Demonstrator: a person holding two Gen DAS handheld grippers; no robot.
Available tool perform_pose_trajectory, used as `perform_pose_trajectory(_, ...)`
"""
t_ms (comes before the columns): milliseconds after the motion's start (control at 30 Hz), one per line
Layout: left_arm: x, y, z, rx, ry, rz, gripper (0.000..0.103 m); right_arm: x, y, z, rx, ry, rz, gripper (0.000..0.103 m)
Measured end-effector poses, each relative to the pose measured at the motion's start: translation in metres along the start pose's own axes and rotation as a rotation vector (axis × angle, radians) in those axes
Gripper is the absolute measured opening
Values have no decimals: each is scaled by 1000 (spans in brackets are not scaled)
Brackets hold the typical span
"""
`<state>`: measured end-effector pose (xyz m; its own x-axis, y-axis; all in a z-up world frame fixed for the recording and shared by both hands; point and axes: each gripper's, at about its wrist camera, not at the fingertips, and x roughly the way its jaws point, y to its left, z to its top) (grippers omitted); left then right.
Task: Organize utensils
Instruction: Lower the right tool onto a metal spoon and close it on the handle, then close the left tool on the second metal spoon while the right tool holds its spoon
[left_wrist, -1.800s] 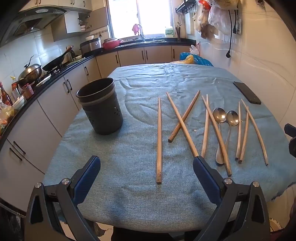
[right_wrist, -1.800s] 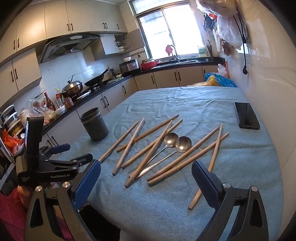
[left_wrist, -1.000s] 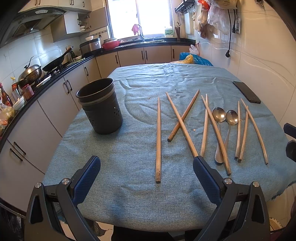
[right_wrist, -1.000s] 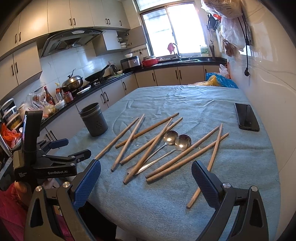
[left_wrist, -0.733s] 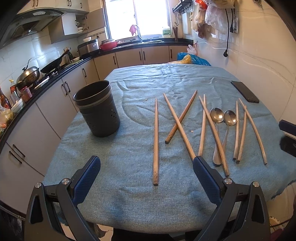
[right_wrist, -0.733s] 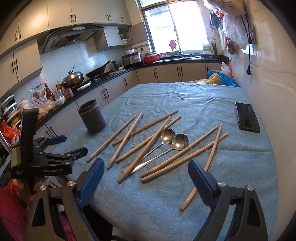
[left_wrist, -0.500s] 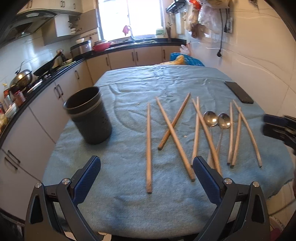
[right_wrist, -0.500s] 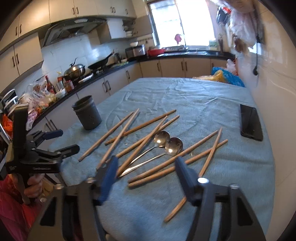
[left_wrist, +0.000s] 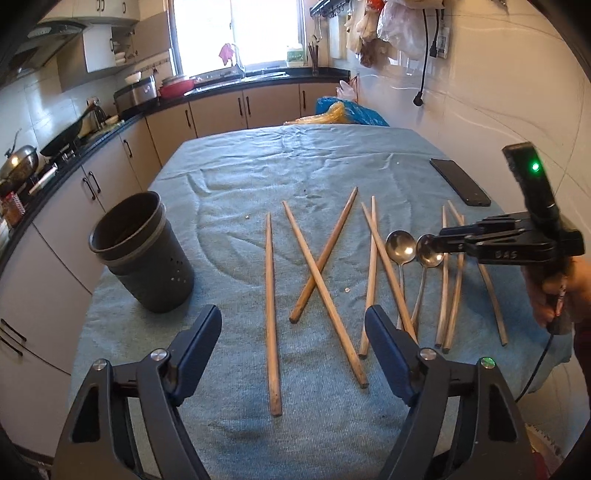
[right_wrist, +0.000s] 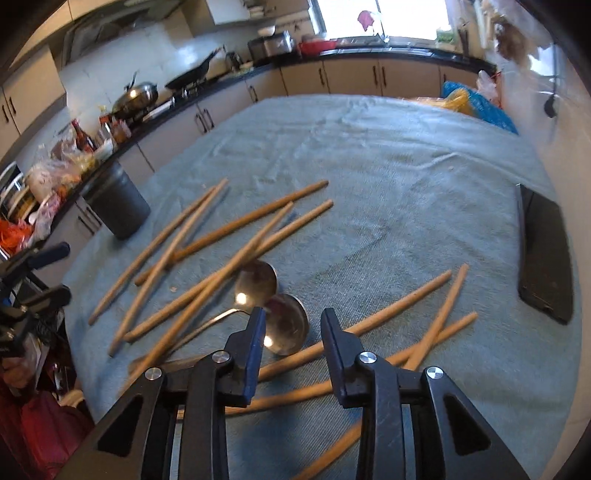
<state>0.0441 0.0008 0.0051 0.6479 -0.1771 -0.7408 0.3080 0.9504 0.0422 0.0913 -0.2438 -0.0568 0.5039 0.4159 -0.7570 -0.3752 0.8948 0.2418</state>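
Observation:
Several wooden chopsticks (left_wrist: 271, 295) and two metal spoons lie on the blue-grey tablecloth (left_wrist: 295, 166). A dark utensil holder (left_wrist: 142, 254) stands empty at the left; it also shows in the right wrist view (right_wrist: 118, 206). My left gripper (left_wrist: 293, 332) is open and empty above the near table edge. My right gripper (right_wrist: 293, 325) is partly closed, still open and empty, just above the bowl of the right spoon (right_wrist: 286, 325). The other spoon (right_wrist: 256, 282) lies beside it. In the left wrist view the right gripper (left_wrist: 443, 240) hovers over the spoon (left_wrist: 428, 254).
A black phone (left_wrist: 460, 181) lies at the table's far right, also seen in the right wrist view (right_wrist: 545, 254). Kitchen counters with pots run along the left. A tiled wall stands close on the right.
My right gripper has moved forward and down over the spoons and narrowed its jaws. The left gripper has shifted slightly forward and stays open.

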Motion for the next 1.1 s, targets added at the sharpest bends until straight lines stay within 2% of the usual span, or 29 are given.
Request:
perform_pose_trajectory(67, 2, -1, 3, 8, 3, -3, 79, 8, -6, 1, -1, 16, -1, 28)
perform_pose_trajectory(133, 3, -4, 8, 20, 2, -12, 79, 10, -7, 2, -7, 17, 11, 16)
perform_pose_trajectory(233, 6, -10, 16, 47, 8, -51, 79, 9, -2, 0, -30, 28, 39, 5)
perform_pose_trajectory(300, 11, -15, 24, 66, 21, -87, 79, 3, 3, -2, -33, -1, 58, 4)
perform_pose_trajectory(433, 23, -27, 45, 95, 48, -161, 79, -20, 4, -5, -19, -78, 22, 3)
perform_pose_trajectory(600, 44, -50, 75, 147, 86, -281, 71, -65, -2, -14, 18, -173, -20, 3)
perform_pose_trajectory(667, 58, -63, 91, 173, 115, -357, 67, -84, -6, -23, 40, -209, -32, 3)
perform_pose_trajectory(733, 73, -74, 102, 199, 135, -385, 65, -97, -9, -29, 64, -235, -30, 3)
perform_pose_trajectory(800, 91, -83, 108, 219, 180, -431, 61, -107, -16, -36, 86, -251, -31, 3)
perform_pose_trajectory(833, 103, -90, 111, 245, 215, -462, 56, -109, -17, -38, 91, -254, -29, 3)
perform_pose_trajectory(867, 111, -94, 112, 255, 230, -461, 48, -112, -19, -41, 100, -261, -25, 3)
perform_pose_trajectory(900, 123, -99, 115, 268, 257, -466, 47, -114, -21, -45, 108, -266, -20, 3)
perform_pose_trajectory(967, 136, -105, 117, 288, 300, -525, 47, -116, -25, -49, 124, -266, -9, 3)
perform_pose_trajectory(1100, 152, -112, 115, 294, 335, -562, 47, -118, -32, -57, 145, -273, 10, 3)
